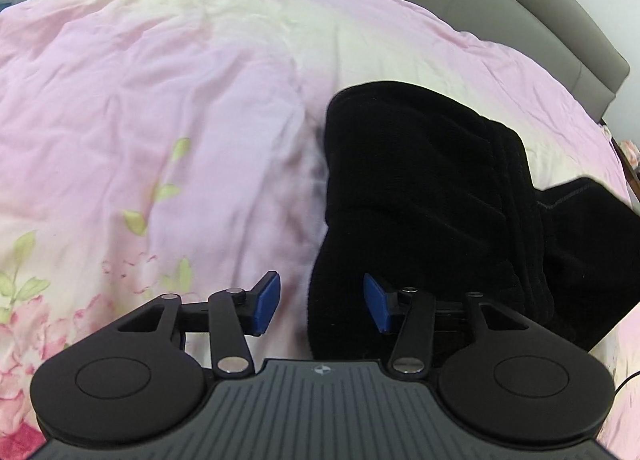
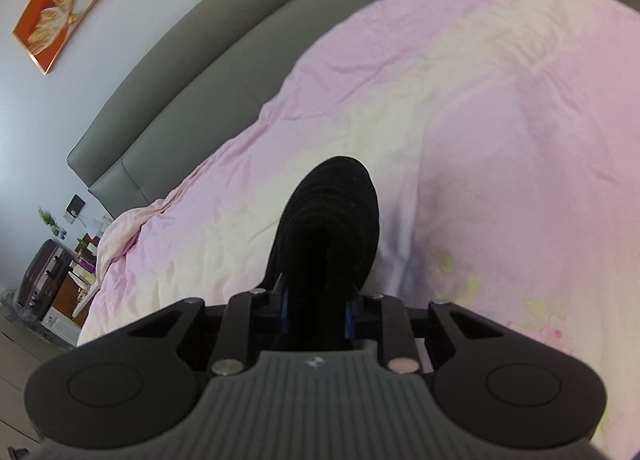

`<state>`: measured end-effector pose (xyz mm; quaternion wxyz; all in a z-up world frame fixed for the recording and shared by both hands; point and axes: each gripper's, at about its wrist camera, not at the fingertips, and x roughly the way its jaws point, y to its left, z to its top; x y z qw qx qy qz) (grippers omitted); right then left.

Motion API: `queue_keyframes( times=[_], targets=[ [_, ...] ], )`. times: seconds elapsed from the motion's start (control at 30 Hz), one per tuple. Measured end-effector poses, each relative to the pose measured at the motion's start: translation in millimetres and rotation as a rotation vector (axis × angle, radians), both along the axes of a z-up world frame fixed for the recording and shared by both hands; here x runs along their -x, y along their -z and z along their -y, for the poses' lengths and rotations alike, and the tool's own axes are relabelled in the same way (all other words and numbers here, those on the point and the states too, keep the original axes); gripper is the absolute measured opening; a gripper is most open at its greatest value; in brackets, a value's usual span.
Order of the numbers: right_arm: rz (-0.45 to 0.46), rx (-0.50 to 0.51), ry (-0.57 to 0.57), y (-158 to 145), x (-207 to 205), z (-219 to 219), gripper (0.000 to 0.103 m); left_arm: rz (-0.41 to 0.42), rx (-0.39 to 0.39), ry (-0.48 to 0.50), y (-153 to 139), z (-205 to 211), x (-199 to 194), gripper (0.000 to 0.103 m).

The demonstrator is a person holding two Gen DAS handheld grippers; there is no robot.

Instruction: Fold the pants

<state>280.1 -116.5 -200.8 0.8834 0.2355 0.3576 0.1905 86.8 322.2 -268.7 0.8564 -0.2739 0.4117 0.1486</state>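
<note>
Left gripper gapes beside black pants.

Our left gripper held low and level, its blue-padded fingers spread wide with nothing pinched between them, our right gripper pointing forward, its fingers drawn close together and clamped on a fold of the black pants

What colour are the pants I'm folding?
Black pants, plain and fuzzy, lying on the pink floral bedspread. Best seen in the left wrist view.
</note>
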Motion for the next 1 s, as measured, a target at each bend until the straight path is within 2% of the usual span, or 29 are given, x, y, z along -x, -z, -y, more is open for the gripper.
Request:
queue_keyframes(
  times=[0.13, 0.2, 0.27, 0.37, 0.5, 0.57, 0.63, 0.7, 0.77, 0.8, 0.87, 0.97, 1.0],
  targets=[
    [0.362, 0.242, -0.137, -53.1, 57.5, -92.8, 0.017, 0.008, 0.091, 0.007, 10.0, -3.1, 1.3, 0.056],
    [0.534, 0.342, -0.255, -63.7, 92.5, -145.2, 0.017, 0.016, 0.151, -0.009, 18.5, -8.9, 2.7, 0.052],
    [0.685, 0.468, -0.408, -61.1, 127.3, -200.6, 0.017, 0.021, 0.206, -0.031, 23.4, -16.7, 5.3, 0.049],
    [0.829, 0.608, -0.616, -36.2, 166.1, -262.1, 0.017, 0.023, 0.269, -0.063, 27.0, -26.9, 10.0, 0.047],
    [0.902, 0.782, -0.843, 15.4, 192.9, -308.1, 0.018, 0.018, 0.314, -0.098, 28.7, -37.3, 19.6, 0.048],
    [0.864, 0.812, -0.897, 36.1, 188.8, -316.1, 0.019, 0.006, 0.327, -0.126, 25.6, -42.7, 25.3, 0.048],
    [0.795, 0.780, -0.923, 44.7, 180.1, -314.6, 0.019, -0.030, 0.243, -0.150, 10.8, -43.7, 31.1, 0.048],
    [0.813, 0.777, -0.912, 41.8, 183.1, -308.6, 0.019, -0.011, 0.140, -0.165, -9.6, -44.7, 39.0, 0.048],
    [0.844, 0.747, -0.897, 31.2, 189.8, -300.6, 0.019, 0.045, 0.102, -0.182, -27.2, -48.6, 47.7, 0.050],
    [0.862, 0.743, -0.905, 29.5, 193.2, -297.5, 0.019, 0.080, 0.104, -0.193, -34.0, -51.7, 51.6, 0.054],
    [0.917, 0.783, -0.953, 39.3, 203.6, -293.8, 0.019, 0.146, 0.142, -0.209, -42.2, -58.5, 55.8, 0.055],
    [0.926, 0.914, -1.068, 80.2, 218.4, -299.0, 0.024, 0.216, 0.219, -0.178, -43.1, -60.9, 52.2, 0.057],
    [0.958, 0.955, -1.084, 93.9, 223.0, -301.3, 0.027, 0.222, 0.244, -0.160, -41.5, -59.6, 49.7, 0.058]
  ],
)
